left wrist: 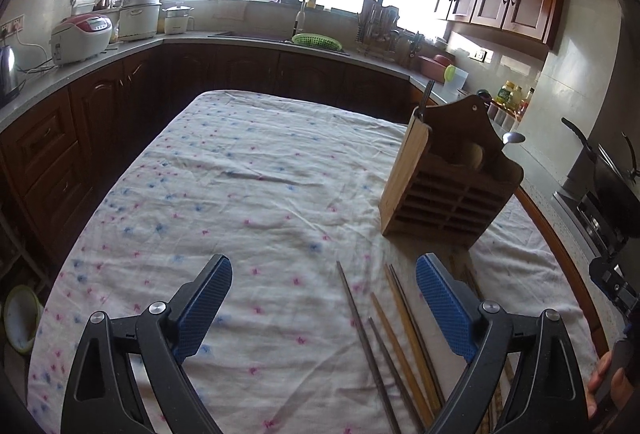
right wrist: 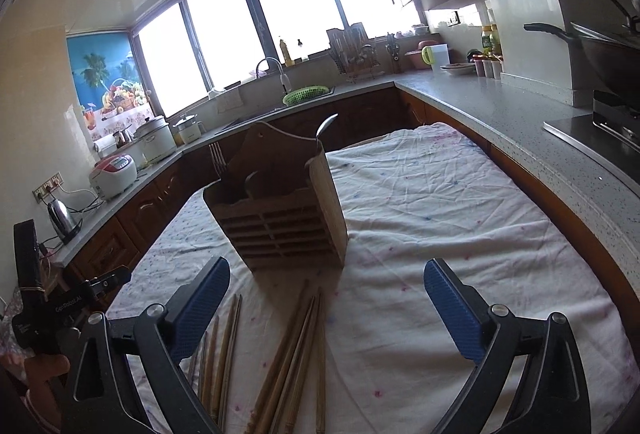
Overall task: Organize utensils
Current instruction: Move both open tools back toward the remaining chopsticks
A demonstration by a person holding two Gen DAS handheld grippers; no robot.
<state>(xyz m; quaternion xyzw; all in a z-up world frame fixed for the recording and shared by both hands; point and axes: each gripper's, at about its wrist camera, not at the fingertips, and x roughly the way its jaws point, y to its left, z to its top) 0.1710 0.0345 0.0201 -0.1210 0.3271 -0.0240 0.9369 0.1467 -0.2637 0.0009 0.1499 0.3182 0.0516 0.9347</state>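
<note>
A wooden utensil holder (left wrist: 448,178) stands upright on the cloth-covered table (left wrist: 248,170), with a fork (left wrist: 427,92) and a spoon (left wrist: 514,138) sticking out. Several chopsticks (left wrist: 394,338) lie loose on the cloth in front of it. My left gripper (left wrist: 324,298) is open and empty, hovering just left of the chopsticks. In the right wrist view the holder (right wrist: 280,210) stands ahead, the chopsticks (right wrist: 296,354) lie below, and my right gripper (right wrist: 326,298) is open and empty above them.
Kitchen counters wrap around the table, with rice cookers (left wrist: 80,38), a kettle (right wrist: 62,218), a sink with a green basket (left wrist: 316,41), a dish rack (right wrist: 352,54) and a stove with a wok (right wrist: 608,50) on the right.
</note>
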